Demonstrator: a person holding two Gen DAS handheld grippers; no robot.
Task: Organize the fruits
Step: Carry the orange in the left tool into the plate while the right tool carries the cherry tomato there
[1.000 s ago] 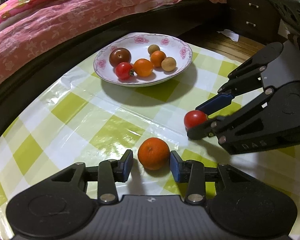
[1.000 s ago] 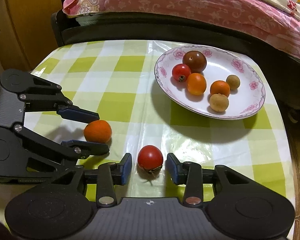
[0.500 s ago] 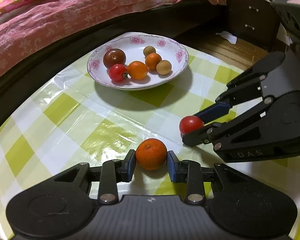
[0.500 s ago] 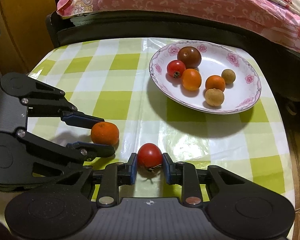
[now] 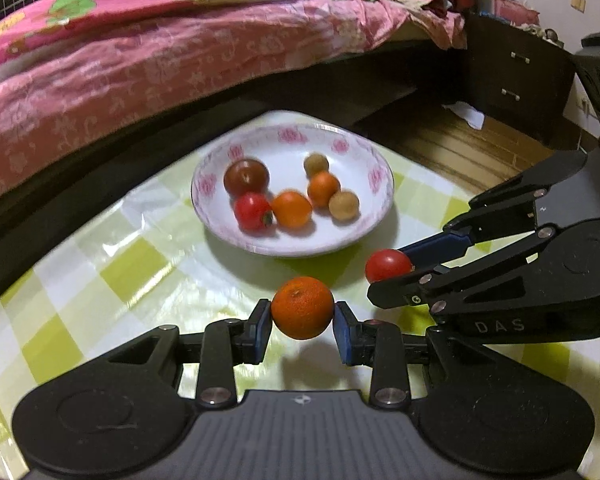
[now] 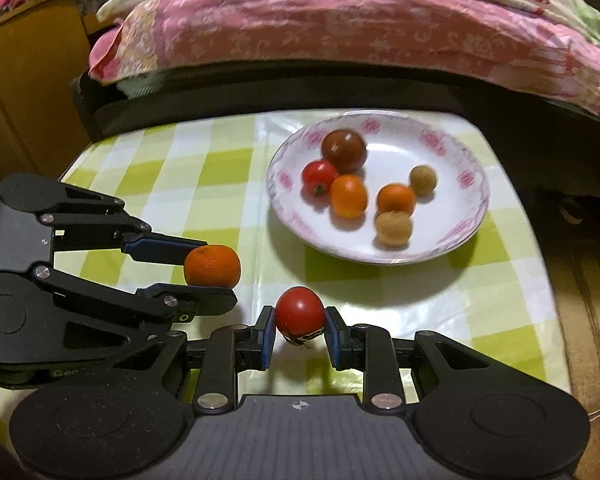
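My left gripper (image 5: 302, 326) is shut on a small orange (image 5: 302, 313) and holds it a little above the checked tablecloth. The same orange (image 6: 212, 266) shows at the left of the right wrist view, clamped in the left gripper (image 6: 208, 268). A red tomato (image 6: 300, 314) sits pinched in my right gripper (image 6: 299, 334), stem end down. From the left wrist view that tomato (image 5: 388, 265) and the right gripper (image 5: 396, 272) appear at the right. Beyond both stands a white flowered plate (image 5: 364, 224) (image 6: 460, 232) with several small fruits in it.
The table carries a green-and-white checked plastic cloth (image 5: 140, 268) (image 6: 204, 168). A bed with a pink quilt (image 5: 140, 60) runs along its far edge. A dark drawer cabinet (image 5: 516, 80) stands at the far right, over a wooden floor (image 5: 460, 144).
Both grippers closed from open onto their fruits. The left one then rose with the orange off the cloth, and the plate now sits nearer in both views.
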